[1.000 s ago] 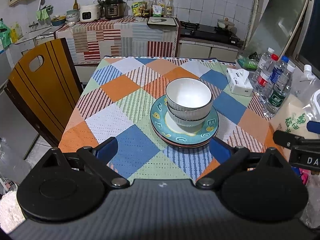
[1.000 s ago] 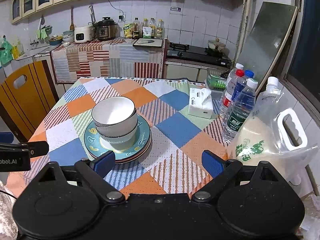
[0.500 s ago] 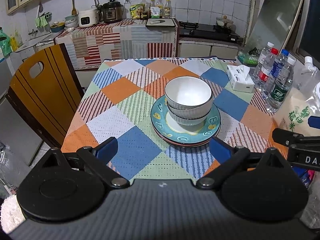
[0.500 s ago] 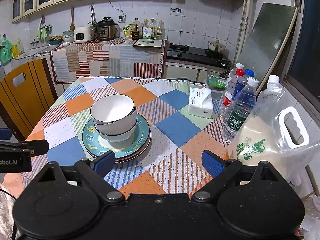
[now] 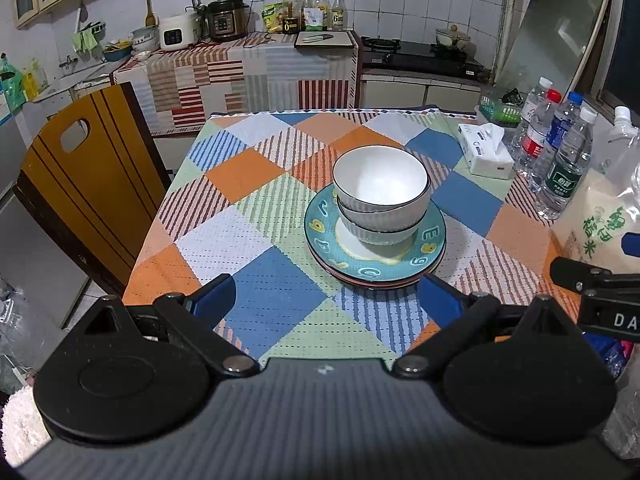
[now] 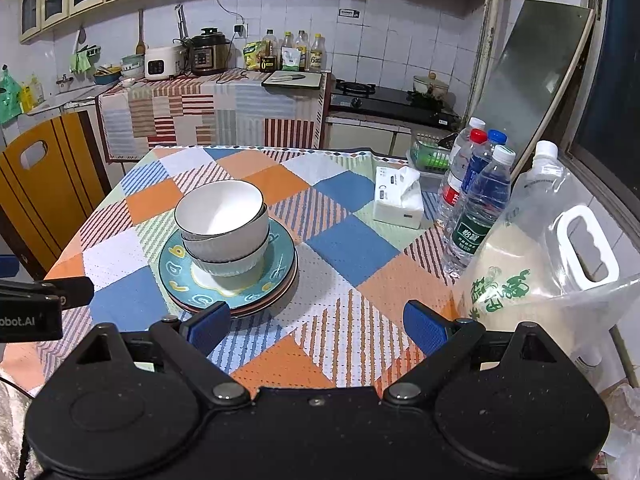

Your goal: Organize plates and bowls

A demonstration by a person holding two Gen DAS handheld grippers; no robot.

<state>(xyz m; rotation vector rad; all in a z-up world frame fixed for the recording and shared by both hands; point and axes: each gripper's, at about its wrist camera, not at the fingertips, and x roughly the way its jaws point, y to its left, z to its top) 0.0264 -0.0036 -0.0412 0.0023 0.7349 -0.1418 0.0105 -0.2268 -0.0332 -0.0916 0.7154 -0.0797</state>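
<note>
Here my left fingers (image 5: 326, 294) and right fingers (image 6: 316, 326) are spread, empty. Two nested bowls (image 5: 382, 196) sit on stacked plates (image 5: 374, 258) mid-worktop (image 5: 260, 280); glazed, brittle, slippery, so I'd pinch the top rim.

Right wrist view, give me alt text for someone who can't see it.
Two white bowls sit nested on stacked plates on a checkered tablecloth, ahead of the open, empty right claw. Water bottles and a tissue pack stand to the right.
</note>
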